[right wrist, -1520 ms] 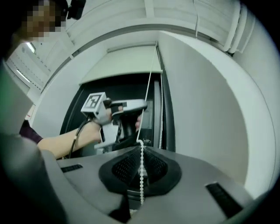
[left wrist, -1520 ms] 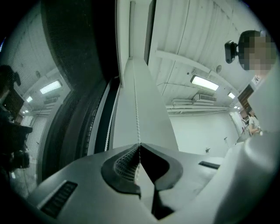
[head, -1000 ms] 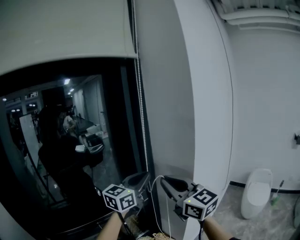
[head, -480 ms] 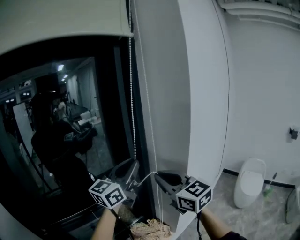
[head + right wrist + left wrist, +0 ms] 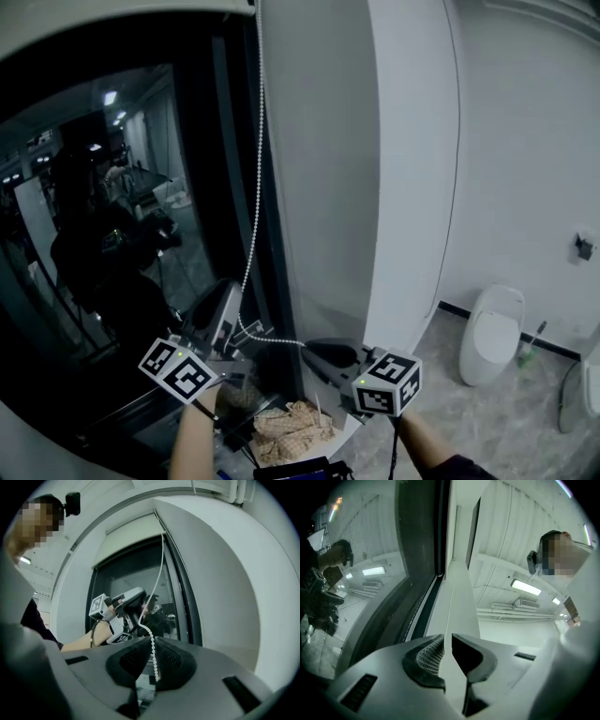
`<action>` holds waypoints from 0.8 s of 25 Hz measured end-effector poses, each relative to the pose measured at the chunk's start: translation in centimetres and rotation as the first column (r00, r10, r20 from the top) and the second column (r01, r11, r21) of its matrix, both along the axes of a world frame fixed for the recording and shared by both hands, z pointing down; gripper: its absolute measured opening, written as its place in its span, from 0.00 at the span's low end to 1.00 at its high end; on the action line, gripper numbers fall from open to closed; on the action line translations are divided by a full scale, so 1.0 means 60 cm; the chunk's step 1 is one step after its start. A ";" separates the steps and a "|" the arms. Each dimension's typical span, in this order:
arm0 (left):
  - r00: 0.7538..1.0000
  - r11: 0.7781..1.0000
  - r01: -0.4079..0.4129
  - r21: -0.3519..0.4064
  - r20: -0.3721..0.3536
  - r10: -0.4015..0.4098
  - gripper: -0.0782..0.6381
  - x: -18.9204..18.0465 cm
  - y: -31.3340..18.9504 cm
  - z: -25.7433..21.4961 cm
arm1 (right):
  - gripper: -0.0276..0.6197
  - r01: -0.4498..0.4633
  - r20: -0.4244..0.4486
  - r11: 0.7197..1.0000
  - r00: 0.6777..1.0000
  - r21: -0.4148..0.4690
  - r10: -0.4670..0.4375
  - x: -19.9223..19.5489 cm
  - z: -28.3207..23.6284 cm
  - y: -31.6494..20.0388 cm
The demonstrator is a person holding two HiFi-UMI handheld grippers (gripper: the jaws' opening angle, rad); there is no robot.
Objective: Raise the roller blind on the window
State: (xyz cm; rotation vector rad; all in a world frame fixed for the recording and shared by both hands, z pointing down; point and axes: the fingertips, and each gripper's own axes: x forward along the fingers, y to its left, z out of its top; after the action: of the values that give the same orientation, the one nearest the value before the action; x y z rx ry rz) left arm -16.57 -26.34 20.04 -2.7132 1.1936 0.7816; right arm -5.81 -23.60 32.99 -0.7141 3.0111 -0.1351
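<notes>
My left gripper [image 5: 447, 638] stands low in front of the dark window [image 5: 202, 141], with its jaws drawn together to a thin slit and nothing visible between them. The bead chain [image 5: 256, 169] hangs from the top of the frame, passes just beside that gripper and bends right into my right gripper [image 5: 153, 641], whose jaws are clamped on it. The roller blind [image 5: 94, 14] sits high at the window's top edge.

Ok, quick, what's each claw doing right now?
Left claw: closed; whether it pinches the bead chain cannot be told.
Right claw: closed on the bead chain.
</notes>
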 end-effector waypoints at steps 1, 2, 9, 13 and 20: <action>1.000 1.000 0.012 -0.003 0.001 -0.012 0.13 -0.005 0.002 0.002 | 0.06 0.021 0.018 1.000 1.000 0.000 -0.021 0.000 -0.006 0.009; 1.000 1.000 0.022 -0.007 0.008 -0.022 0.13 -0.008 0.003 0.006 | 0.06 0.039 0.028 0.999 0.999 0.003 -0.039 0.000 -0.011 0.018; 0.999 1.000 0.008 -0.014 0.044 -0.007 0.13 0.008 0.004 0.017 | 0.12 -0.001 -0.017 0.999 1.000 0.047 0.002 0.004 -0.011 0.020; 0.997 1.000 -0.006 -0.028 0.082 0.008 0.13 0.021 0.007 0.030 | 0.05 -0.013 0.041 0.998 0.999 0.065 0.010 0.009 -0.024 0.015; 0.983 0.998 -0.024 -0.052 0.181 0.033 0.13 0.054 0.014 0.052 | 0.05 -0.027 0.074 0.995 0.997 0.098 0.020 0.011 -0.061 0.016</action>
State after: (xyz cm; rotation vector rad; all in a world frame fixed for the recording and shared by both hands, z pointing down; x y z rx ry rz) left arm -13.36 -25.51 23.18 -2.7759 1.1509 0.4997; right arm -5.13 -22.66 29.34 -0.7191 2.9160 -0.0110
